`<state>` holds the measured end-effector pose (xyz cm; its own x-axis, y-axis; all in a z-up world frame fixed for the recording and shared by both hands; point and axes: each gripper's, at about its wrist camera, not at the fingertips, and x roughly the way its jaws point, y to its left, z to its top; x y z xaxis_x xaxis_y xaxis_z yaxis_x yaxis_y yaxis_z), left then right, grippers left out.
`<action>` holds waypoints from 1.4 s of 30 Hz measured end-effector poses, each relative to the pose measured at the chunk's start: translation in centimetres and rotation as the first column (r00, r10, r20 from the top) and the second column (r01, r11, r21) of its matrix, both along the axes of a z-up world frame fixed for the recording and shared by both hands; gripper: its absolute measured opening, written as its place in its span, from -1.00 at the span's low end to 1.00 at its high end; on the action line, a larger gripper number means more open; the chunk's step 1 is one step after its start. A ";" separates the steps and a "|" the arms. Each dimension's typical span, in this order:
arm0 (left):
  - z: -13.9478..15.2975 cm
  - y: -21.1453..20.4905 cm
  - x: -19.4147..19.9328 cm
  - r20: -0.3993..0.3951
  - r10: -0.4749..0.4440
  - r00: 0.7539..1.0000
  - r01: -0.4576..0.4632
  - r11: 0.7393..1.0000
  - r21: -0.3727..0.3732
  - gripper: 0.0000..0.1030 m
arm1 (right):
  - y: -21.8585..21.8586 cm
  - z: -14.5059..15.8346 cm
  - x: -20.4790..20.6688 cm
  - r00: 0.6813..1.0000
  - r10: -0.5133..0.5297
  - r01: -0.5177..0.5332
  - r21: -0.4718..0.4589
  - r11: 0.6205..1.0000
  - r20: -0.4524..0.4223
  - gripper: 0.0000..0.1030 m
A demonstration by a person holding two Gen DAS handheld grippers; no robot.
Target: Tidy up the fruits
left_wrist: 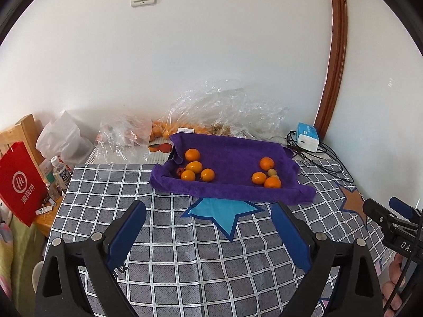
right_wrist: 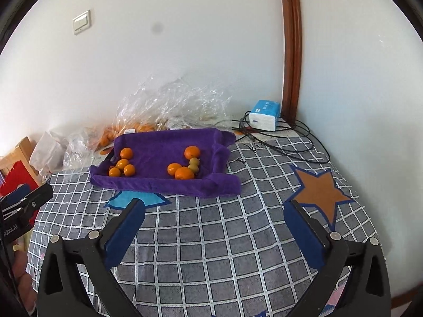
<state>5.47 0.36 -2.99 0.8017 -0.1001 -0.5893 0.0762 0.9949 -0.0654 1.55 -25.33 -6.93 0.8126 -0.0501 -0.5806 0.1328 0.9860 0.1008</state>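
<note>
Left gripper (left_wrist: 208,211) sits low in its frame, jaws wide apart, nothing between them, over the checked tablecloth (left_wrist: 185,264). Right gripper (right_wrist: 215,211) likewise: jaws spread, empty, above the same cloth.

Purple towel (left_wrist: 230,155) lies at frame centre, lining a shallow tray, edges folded up. On it, two clusters of fruit, well apart. Left cluster: four oranges (left_wrist: 193,167) bunched together, one small red fruit (left_wrist: 180,171) touching them at the left. Right cluster: three oranges (left_wrist: 272,182) with two small greenish fruits (right_wrist: 194,165) between them.

Behind the towel, against the wall, clear plastic bags (left_wrist: 224,105) with more orange fruit inside. Tissue pack (left_wrist: 308,136) at right of the towel, black cables (right_wrist: 285,142) looped around it. Red paper bag (left_wrist: 21,182) at the left edge, water bottle (left_wrist: 60,171) just beside it.
</note>
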 end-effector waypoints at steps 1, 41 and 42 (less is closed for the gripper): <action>0.0 0.0 -0.2 0.000 0.001 1.000 -0.001 1.000 0.000 0.87 | 0.0 0.0 -0.3 1.000 -0.001 0.001 -0.007 1.000 -0.002 1.00; -0.1 0.6 -2.0 0.005 0.035 0.999 -0.035 0.999 -0.013 0.88 | 1.2 -0.4 -2.2 1.000 0.011 -0.012 -0.059 0.998 -0.023 1.00; -0.1 0.6 -2.0 0.005 0.035 0.999 -0.035 0.999 -0.013 0.88 | 1.2 -0.4 -2.2 1.000 0.013 -0.014 -0.056 0.998 -0.023 1.00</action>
